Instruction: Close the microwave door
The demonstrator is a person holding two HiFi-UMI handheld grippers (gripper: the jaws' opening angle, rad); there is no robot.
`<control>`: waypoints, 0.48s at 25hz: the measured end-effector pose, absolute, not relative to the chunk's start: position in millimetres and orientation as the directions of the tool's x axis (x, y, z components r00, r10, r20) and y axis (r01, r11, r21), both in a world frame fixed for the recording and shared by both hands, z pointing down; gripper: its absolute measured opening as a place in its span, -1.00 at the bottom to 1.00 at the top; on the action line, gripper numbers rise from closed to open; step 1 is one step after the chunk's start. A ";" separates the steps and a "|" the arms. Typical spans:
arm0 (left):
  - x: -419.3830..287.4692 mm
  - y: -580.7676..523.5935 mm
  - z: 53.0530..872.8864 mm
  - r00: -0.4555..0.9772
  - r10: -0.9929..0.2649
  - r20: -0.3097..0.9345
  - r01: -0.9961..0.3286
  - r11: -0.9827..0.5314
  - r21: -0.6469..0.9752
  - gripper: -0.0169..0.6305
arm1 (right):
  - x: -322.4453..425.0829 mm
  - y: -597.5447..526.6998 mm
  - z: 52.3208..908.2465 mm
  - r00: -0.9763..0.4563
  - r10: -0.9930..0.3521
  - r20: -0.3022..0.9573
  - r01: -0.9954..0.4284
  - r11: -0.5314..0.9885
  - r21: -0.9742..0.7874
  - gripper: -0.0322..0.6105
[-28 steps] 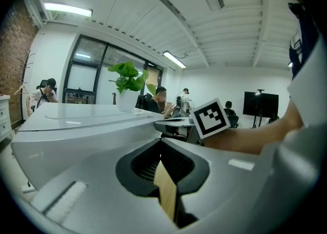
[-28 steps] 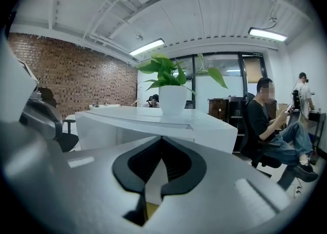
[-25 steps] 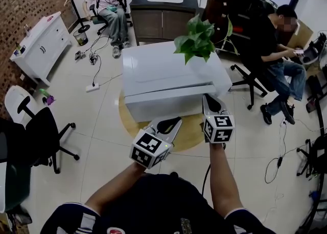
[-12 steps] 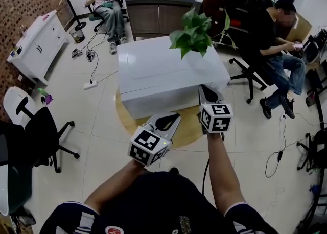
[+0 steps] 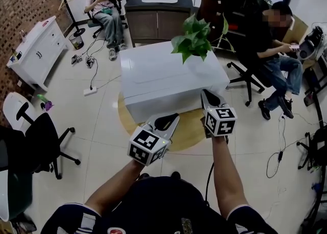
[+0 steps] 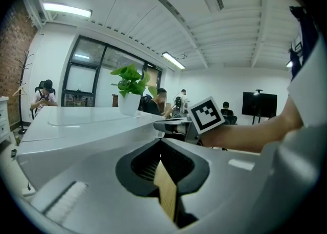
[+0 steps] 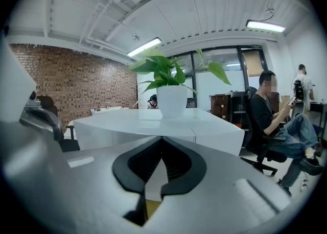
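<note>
- Microwave (image 5: 168, 74): door seam unreadable from above.
- Plant (image 5: 194, 36): pot hidden beneath leaves, head view.
- Right gripper (image 5: 205, 94): tips at Microwave's front corner; contact unclear.
- Wearer's torso (image 5: 153, 207): cut by bottom edge.

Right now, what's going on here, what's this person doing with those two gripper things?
A person stands at a white box-shaped appliance, presumably the microwave, which sits on a round wooden table with a potted plant on top. Each hand holds a gripper. The left gripper and right gripper both point at the appliance's front, jaws together and holding nothing. No open door shows from here, and neither gripper clearly touches the box.
</note>
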State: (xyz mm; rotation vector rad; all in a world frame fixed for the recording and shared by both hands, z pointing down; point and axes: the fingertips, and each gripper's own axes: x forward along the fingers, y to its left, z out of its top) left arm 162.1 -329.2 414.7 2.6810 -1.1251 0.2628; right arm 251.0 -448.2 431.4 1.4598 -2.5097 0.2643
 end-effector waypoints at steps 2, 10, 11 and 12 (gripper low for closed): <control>159.2 -331.7 411.2 0.693 -0.679 0.241 -0.717 -0.684 0.135 -0.91 | 248.9 -436.8 424.9 -0.490 -0.831 0.262 -0.867 0.495 -0.051 -0.89; 160.1 -334.9 400.9 0.724 -0.657 0.211 -0.687 -0.716 0.124 -0.91 | 239.5 -380.0 390.8 -0.543 -0.825 0.158 -0.840 0.529 -0.122 -0.89; 160.5 -335.3 399.3 0.728 -0.654 0.207 -0.682 -0.721 0.122 -0.91 | 236.4 -372.5 384.5 -0.553 -0.821 0.141 -0.833 0.540 -0.121 -0.89; 161.4 -335.7 397.1 0.733 -0.650 0.202 -0.677 -0.726 0.119 -0.91 | 233.5 -365.5 378.2 -0.562 -0.818 0.122 -0.827 0.550 -0.120 -0.89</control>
